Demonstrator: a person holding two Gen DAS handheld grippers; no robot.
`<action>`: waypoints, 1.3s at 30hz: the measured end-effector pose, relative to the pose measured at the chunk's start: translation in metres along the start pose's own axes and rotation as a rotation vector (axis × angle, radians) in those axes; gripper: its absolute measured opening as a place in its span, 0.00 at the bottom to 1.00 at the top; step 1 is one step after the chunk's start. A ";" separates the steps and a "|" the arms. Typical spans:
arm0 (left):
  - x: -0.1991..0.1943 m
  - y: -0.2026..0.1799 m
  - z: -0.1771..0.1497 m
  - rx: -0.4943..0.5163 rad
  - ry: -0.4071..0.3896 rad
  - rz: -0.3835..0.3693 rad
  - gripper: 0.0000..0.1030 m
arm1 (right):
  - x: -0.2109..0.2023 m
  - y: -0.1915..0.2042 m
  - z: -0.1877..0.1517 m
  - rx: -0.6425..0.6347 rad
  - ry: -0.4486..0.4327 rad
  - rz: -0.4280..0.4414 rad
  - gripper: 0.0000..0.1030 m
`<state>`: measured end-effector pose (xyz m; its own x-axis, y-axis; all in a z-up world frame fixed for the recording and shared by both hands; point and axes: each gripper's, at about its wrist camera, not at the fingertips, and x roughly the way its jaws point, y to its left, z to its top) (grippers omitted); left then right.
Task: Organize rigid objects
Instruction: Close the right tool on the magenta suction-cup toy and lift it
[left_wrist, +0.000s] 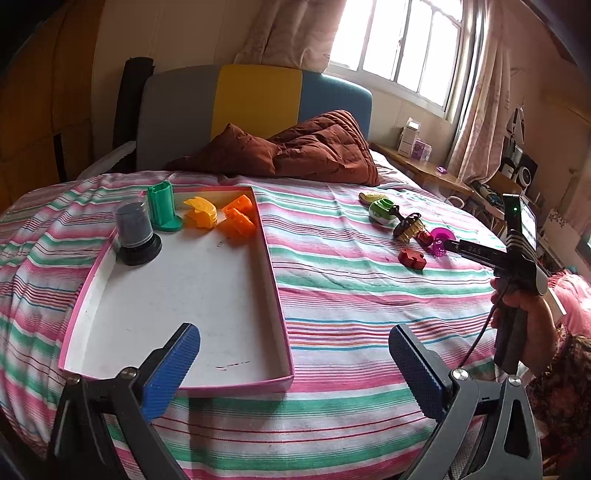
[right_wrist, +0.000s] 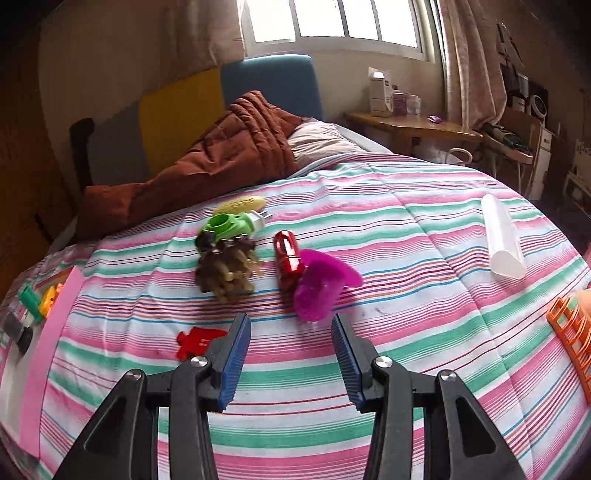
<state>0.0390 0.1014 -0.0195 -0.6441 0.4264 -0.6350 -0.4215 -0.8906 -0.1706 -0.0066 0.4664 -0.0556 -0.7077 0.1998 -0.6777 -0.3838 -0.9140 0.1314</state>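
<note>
A pink-rimmed white tray (left_wrist: 184, 321) lies on the striped bed and holds a dark cylinder (left_wrist: 135, 235), a green piece (left_wrist: 163, 206), a yellow piece (left_wrist: 201, 212) and an orange piece (left_wrist: 238, 218). My left gripper (left_wrist: 295, 365) hangs open over the tray's near right corner, empty. To the right, loose toys lie on the bed: a magenta comb-like piece (right_wrist: 321, 288), a red cylinder (right_wrist: 288, 262), a brown bristly toy (right_wrist: 229, 277), a green toy (right_wrist: 229, 227), a yellow corn-like piece (right_wrist: 242, 204) and a red puzzle piece (right_wrist: 197, 341). My right gripper (right_wrist: 291, 354) is open just short of the magenta piece, nothing between its fingers.
A white tube (right_wrist: 502, 240) lies on the bed's right side, an orange grid piece (right_wrist: 572, 332) at the right edge. A brown quilt (left_wrist: 295, 151) is heaped by the headboard. A wooden side table (right_wrist: 413, 123) stands under the window. A person's hand (left_wrist: 528, 314) holds the right gripper's handle.
</note>
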 end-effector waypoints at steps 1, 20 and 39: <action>0.000 -0.001 0.000 0.003 0.000 0.001 1.00 | 0.005 -0.003 0.003 0.004 0.004 -0.017 0.45; 0.005 -0.006 -0.001 0.010 0.016 0.008 1.00 | 0.009 -0.039 0.010 0.138 0.035 -0.011 0.16; 0.002 -0.007 0.000 0.020 0.007 0.017 1.00 | 0.013 -0.027 0.012 0.094 0.012 -0.015 0.17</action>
<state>0.0408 0.1083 -0.0192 -0.6465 0.4100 -0.6433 -0.4230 -0.8944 -0.1450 -0.0124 0.4978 -0.0595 -0.6946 0.2090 -0.6884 -0.4489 -0.8736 0.1877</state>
